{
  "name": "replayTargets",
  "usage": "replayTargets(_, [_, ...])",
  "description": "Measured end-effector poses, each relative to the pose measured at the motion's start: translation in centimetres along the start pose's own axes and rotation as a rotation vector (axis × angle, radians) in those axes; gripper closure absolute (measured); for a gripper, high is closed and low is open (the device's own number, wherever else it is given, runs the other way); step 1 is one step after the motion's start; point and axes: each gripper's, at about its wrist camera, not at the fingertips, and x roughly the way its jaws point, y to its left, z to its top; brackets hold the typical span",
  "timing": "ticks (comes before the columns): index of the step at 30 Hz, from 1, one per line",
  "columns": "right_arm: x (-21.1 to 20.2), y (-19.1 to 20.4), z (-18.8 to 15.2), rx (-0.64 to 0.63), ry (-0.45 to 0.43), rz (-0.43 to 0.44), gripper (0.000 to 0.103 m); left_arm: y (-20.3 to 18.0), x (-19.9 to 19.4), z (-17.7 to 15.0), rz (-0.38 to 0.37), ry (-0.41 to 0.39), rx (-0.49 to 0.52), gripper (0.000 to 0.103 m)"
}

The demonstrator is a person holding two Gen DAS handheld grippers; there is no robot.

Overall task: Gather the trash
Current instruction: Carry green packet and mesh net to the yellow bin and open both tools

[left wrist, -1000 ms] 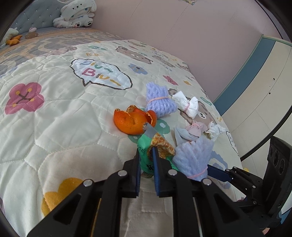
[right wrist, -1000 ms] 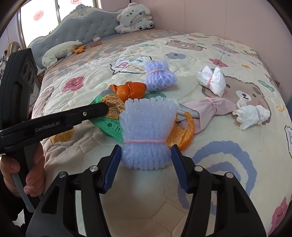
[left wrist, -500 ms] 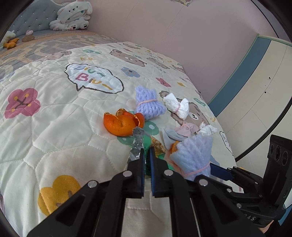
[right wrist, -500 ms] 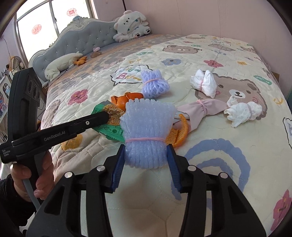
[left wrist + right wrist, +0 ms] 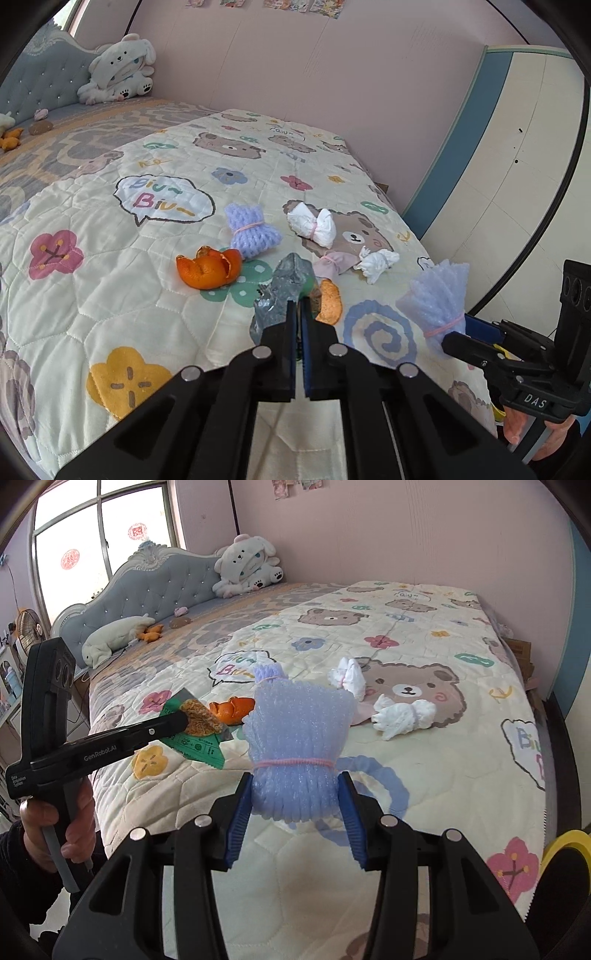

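Purple foam bundle (image 5: 295,753) sits clamped between the right gripper (image 5: 295,812) fingers (image 5: 236,825).

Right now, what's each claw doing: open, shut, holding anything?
Left claw: shut on the green snack wrapper.
Right claw: shut on the purple foam net bundle.

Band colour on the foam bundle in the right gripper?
Pink, around the lavender foam bundle; clearest in the right wrist view.

Both wrist views look forward over the bed (image 5: 110,258), sharing its near quilted corner.
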Motion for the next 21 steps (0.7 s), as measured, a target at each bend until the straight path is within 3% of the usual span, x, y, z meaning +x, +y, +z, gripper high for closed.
replayTargets(6, [-4.7, -2.8, -1.2, 0.024, -0.055, -0.078, 0.058, -4.7, -1.2, 0.3, 0.02, -0.025, 0.093, 0.101])
replayTargets(21, [-14.4, -11.1, -4.7, 0.108, -0.152, -0.277, 0.057, -17.7, 0.3, -0.3, -0.087, 0.008, 0.27, 0.101])
